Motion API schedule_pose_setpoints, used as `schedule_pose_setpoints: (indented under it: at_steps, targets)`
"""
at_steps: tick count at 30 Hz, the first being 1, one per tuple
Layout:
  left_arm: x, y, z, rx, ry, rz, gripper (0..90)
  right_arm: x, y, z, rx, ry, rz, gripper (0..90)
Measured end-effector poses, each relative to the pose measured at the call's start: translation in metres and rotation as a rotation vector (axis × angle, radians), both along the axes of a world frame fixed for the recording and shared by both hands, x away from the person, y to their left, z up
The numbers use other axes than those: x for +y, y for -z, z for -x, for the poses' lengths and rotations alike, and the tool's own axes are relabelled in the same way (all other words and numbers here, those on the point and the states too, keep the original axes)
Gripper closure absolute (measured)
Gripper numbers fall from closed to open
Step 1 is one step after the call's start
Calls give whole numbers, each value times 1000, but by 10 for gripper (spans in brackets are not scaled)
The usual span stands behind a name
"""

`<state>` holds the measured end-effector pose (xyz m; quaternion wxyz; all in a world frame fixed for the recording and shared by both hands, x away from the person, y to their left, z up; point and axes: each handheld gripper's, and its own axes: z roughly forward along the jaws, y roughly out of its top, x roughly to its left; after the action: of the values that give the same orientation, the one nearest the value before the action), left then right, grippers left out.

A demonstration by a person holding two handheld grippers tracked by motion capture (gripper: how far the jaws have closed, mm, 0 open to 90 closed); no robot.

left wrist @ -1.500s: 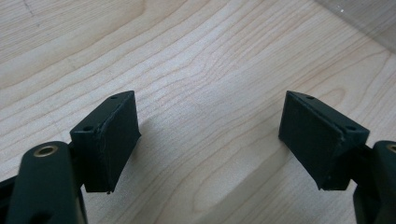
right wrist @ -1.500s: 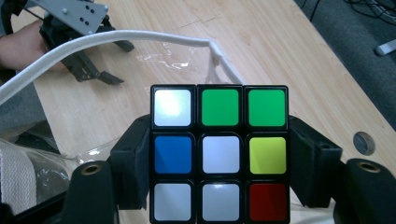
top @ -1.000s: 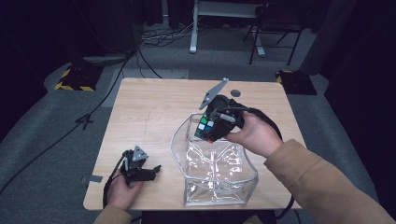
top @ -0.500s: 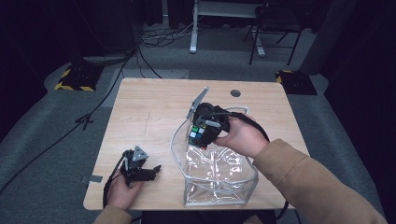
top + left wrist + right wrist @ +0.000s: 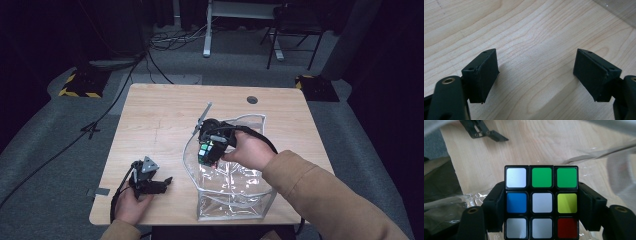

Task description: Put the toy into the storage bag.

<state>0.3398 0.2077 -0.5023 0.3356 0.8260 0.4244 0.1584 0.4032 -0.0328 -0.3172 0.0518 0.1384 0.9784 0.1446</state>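
A scrambled puzzle cube (image 5: 541, 201) with white, green, blue, yellow and red stickers sits between the jaws of my right gripper (image 5: 541, 207), which is shut on it. In the high view the cube (image 5: 206, 152) hangs over the near left rim of a clear plastic bag (image 5: 235, 192) standing open on the wooden table (image 5: 160, 115). My left gripper (image 5: 162, 183) rests on the table near its front left edge. Its jaws stand wide apart in the left gripper view, with bare wood between the fingertips (image 5: 484, 75).
A round cable hole (image 5: 252, 100) lies at the table's back right. Beyond the table are grey carpet, floor cables (image 5: 165, 40) and a chair frame (image 5: 295, 30). A corner of the clear bag (image 5: 621, 10) shows at the top right of the left gripper view.
My right gripper has carried the cube left and toward me, from above the bag's far rim down to its near left side. The left gripper has stayed put.
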Motion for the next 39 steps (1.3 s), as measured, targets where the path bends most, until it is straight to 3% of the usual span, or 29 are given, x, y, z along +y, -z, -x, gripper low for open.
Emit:
schedule_pose_setpoints:
  at_steps: [4,12,27,29,30,31,32,34,35,37,38,39]
  targets:
    - [0,0,0,0,0,0,204,5,14,-1,30,-28,27,340]
    - [0,0,0,0,0,0,204,10,32,0,45,-69,65,340]
    - [0,0,0,-1,-2,0,204,8,56,-3,89,-19,102,340]
    - [0,0,0,-1,-2,1,204,8,57,-4,89,-25,98,340]
    - [0,0,0,-1,-2,0,204,7,60,-8,63,-83,71,340]
    - [0,0,0,-1,-2,0,205,7,61,-9,64,-94,72,340]
    - [0,0,0,-1,-2,1,204,7,63,-8,90,-62,89,340]
    - [0,0,0,-1,-2,0,204,7,63,-7,98,-46,106,340]
    - [0,0,0,-1,-2,0,204,8,67,-9,79,-75,111,340]
    - [0,0,0,-1,-2,1,205,8,68,-9,81,-81,115,340]
    - [0,0,0,-1,-2,1,204,9,68,-3,132,-9,135,340]
    - [0,0,0,-1,-2,1,204,9,68,-3,132,-9,135,340]
